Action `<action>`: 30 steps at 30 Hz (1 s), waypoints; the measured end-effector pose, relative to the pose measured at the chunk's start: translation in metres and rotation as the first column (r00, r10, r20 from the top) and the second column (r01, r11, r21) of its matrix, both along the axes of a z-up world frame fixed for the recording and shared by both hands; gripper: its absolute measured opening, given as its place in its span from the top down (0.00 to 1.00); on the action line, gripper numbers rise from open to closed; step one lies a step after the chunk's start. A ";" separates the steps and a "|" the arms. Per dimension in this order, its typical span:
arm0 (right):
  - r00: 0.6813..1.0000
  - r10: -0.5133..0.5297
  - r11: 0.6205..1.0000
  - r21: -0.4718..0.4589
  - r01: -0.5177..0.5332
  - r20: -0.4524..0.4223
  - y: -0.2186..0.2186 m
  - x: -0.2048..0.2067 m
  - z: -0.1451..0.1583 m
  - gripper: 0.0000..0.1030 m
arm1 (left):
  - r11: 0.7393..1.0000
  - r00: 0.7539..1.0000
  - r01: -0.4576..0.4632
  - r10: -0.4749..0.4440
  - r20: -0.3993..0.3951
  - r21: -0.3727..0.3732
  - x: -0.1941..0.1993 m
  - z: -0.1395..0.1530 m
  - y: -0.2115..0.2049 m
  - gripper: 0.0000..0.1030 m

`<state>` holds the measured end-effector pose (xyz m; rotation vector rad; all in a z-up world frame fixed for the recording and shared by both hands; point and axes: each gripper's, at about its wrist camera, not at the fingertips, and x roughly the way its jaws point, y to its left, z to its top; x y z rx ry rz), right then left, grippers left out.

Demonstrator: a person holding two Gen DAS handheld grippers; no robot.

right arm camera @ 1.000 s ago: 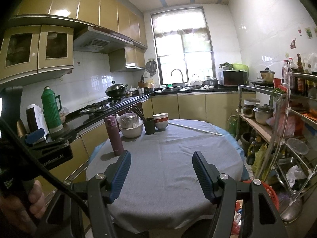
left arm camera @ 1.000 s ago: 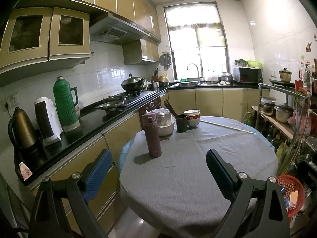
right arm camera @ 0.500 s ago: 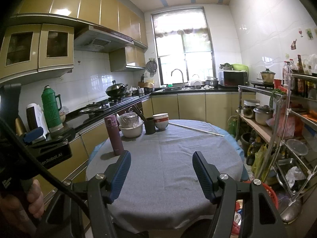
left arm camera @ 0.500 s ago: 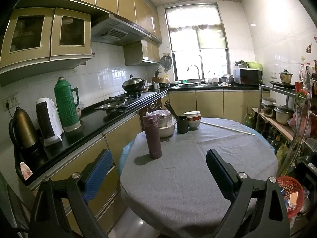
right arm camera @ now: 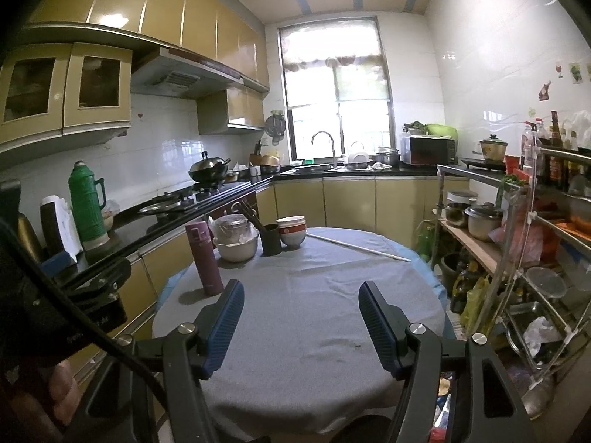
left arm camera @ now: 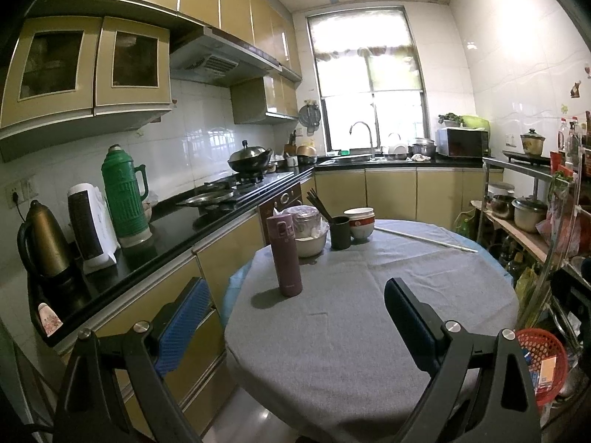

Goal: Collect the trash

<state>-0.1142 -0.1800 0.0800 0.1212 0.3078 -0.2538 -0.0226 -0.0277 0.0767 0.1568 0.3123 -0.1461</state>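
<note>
A round table under a grey cloth (left arm camera: 351, 332) (right arm camera: 303, 295) fills the middle of both views. At its far left stand a purple flask (left arm camera: 284, 254) (right arm camera: 204, 258), a white bowl holding a plastic-covered jar (right arm camera: 236, 240), a dark cup of chopsticks (right arm camera: 270, 238) and stacked bowls (right arm camera: 292, 229). A thin white stick (right arm camera: 358, 246) lies at the far side. A tiny dark crumb (right arm camera: 357, 347) sits near the front. My left gripper (left arm camera: 295, 317) is open over the table's near edge, nothing between its fingers. My right gripper (right arm camera: 301, 323) is likewise open and empty.
A black counter (left arm camera: 177, 229) with a green thermos (left arm camera: 123, 192), kettle and stove runs along the left. A metal rack (right arm camera: 517, 258) of pots and bottles stands at the right. A red basket (left arm camera: 539, 361) with scraps sits low beside the table. A hand (right arm camera: 62, 395) holds the left gripper's body.
</note>
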 end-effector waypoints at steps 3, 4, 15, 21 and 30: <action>1.000 0.005 1.000 -0.004 -0.005 -0.003 0.001 0.004 0.001 0.34 | 1.000 1.000 0.001 -0.001 -0.004 0.002 0.001 0.001 -0.001 0.07; 1.000 0.008 1.000 -0.006 -0.008 -0.003 0.002 0.005 0.001 0.34 | 1.000 1.000 0.000 0.000 -0.005 0.003 0.001 0.001 -0.001 0.07; 0.999 0.043 0.999 0.012 -0.043 -0.024 -0.005 0.031 -0.004 0.34 | 1.000 0.999 -0.022 0.022 -0.040 0.011 0.018 -0.008 0.003 0.07; 0.997 0.062 0.998 0.011 -0.061 -0.040 -0.012 0.050 -0.009 0.34 | 0.999 0.997 -0.048 0.050 -0.065 0.022 0.033 -0.013 0.003 0.07; 0.989 0.055 0.996 0.080 -0.044 -0.138 -0.061 0.112 -0.059 0.29 | 1.000 0.973 0.019 -0.015 -0.230 0.015 0.090 -0.055 -0.024 0.07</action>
